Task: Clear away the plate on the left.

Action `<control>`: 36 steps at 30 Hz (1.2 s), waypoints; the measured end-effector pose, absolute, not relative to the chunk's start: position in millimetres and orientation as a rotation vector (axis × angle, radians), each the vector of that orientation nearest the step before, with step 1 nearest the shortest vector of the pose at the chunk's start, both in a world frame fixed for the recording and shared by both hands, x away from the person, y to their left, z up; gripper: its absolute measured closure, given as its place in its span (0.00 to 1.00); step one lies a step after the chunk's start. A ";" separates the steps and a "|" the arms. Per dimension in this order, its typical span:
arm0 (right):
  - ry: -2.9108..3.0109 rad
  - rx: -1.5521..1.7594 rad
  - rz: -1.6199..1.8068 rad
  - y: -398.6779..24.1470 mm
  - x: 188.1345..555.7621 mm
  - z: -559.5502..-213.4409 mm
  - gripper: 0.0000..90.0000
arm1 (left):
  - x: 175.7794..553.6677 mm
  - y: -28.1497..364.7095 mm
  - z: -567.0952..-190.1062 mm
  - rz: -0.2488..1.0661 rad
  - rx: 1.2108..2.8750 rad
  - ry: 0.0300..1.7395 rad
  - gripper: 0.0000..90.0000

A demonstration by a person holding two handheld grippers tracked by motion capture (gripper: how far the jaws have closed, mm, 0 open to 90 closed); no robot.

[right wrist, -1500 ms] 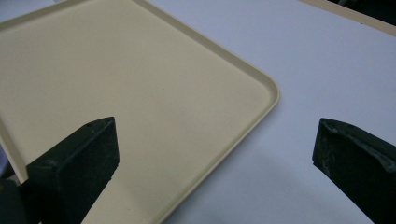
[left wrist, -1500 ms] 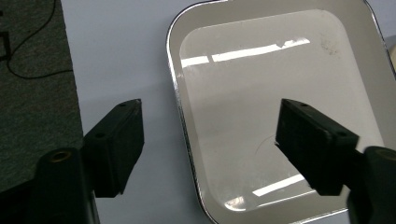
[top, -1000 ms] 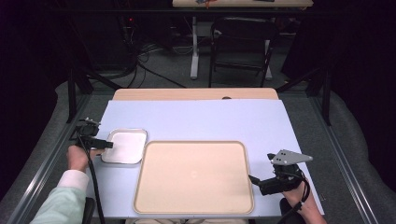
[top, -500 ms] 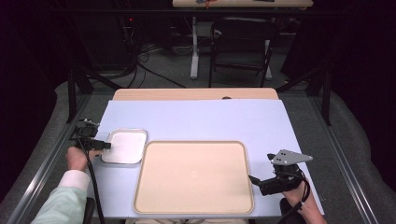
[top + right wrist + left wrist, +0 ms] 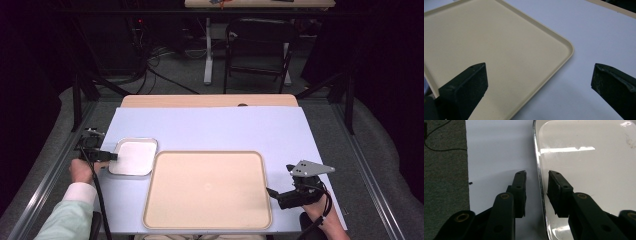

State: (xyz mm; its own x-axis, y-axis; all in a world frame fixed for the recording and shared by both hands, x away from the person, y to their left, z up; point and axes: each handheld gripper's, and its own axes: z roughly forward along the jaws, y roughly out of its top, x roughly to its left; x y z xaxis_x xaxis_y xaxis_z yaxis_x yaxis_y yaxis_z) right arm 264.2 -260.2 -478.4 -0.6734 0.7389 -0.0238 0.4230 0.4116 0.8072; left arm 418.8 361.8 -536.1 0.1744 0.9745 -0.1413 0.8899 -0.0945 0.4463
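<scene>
At the table's left edge, about nine o'clock on the blue tabletop (image 5: pixel 210 127), a small metal tray (image 5: pixel 134 156) lies flat with its long axis running from the person toward the far side. Its near-left rim (image 5: pixel 539 180) stands between the two jaws of the left gripper (image 5: pixel 102 156): one jaw is outside over the tabletop, the other inside over the tray's shiny floor. The jaws have just been closing on that rim, yet in the left gripper view a thin gap remains on each side, so they straddle it without clamping.

From those tongs the tray extends toward three o'clock, and the left hand (image 5: pixel 81 170) is by far the nearer one. The coming move likely turns on the rim staying centred between the jaws; if it sits off to one side as they come together, the pads may nudge the light tray sideways rather than pinch it.

Just beside the metal tray, at roughly five o'clock from it, lies the large beige tray (image 5: pixel 207 190), bare, in the middle of the near half.

Well apart, at four o'clock on the table, the right gripper (image 5: pixel 274 193) points at the beige tray's right edge (image 5: pixel 571 51), its jaws spread wide and holding nothing, one over the tray and one over the tabletop.
</scene>
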 end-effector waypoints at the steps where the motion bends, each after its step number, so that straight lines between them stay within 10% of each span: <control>1: 2.295 0.997 1.151 -260.3 264.3 -478.5 0.00 | 418.7 361.9 -536.2 0.262 2.025 1.756 0.77; 36: 2.300 1.003 1.145 -260.6 264.6 -478.9 0.02 | 402.5 389.0 -531.3 0.178 1.726 1.780 0.98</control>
